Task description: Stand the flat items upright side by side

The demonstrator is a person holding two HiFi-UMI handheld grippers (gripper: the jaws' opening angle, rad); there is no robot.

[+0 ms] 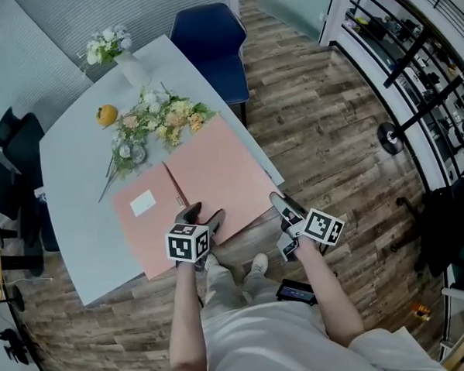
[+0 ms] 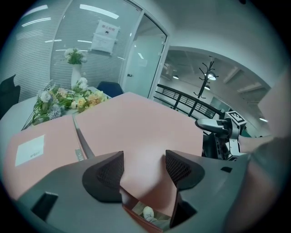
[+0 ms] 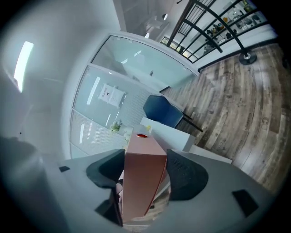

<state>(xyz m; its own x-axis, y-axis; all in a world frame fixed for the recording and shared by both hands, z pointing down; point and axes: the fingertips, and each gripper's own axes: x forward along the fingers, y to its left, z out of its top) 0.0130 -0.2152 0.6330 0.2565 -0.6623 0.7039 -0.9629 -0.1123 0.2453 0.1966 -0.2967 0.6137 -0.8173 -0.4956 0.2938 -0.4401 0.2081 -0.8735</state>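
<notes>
Two flat pink file boxes lie side by side on the white table (image 1: 76, 173). The left box (image 1: 145, 224) (image 2: 41, 150) carries a white label. The right box (image 1: 216, 174) (image 2: 136, 118) reaches the table's near edge. My left gripper (image 1: 203, 217) (image 2: 144, 170) rests over that box's near edge, jaws apart, with pink surface showing between the pads. My right gripper (image 1: 283, 225) (image 3: 144, 168) is turned on its side at the box's right corner. Its pads sit against both faces of the box's narrow side (image 3: 143, 182).
A loose bouquet (image 1: 155, 119), an orange (image 1: 106, 114) and a white vase of flowers (image 1: 124, 58) occupy the table's far part. A blue chair (image 1: 208, 35) stands behind the table, a black chair (image 1: 13, 153) at its left. A dark phone-like object (image 1: 297, 292) lies on the wood floor.
</notes>
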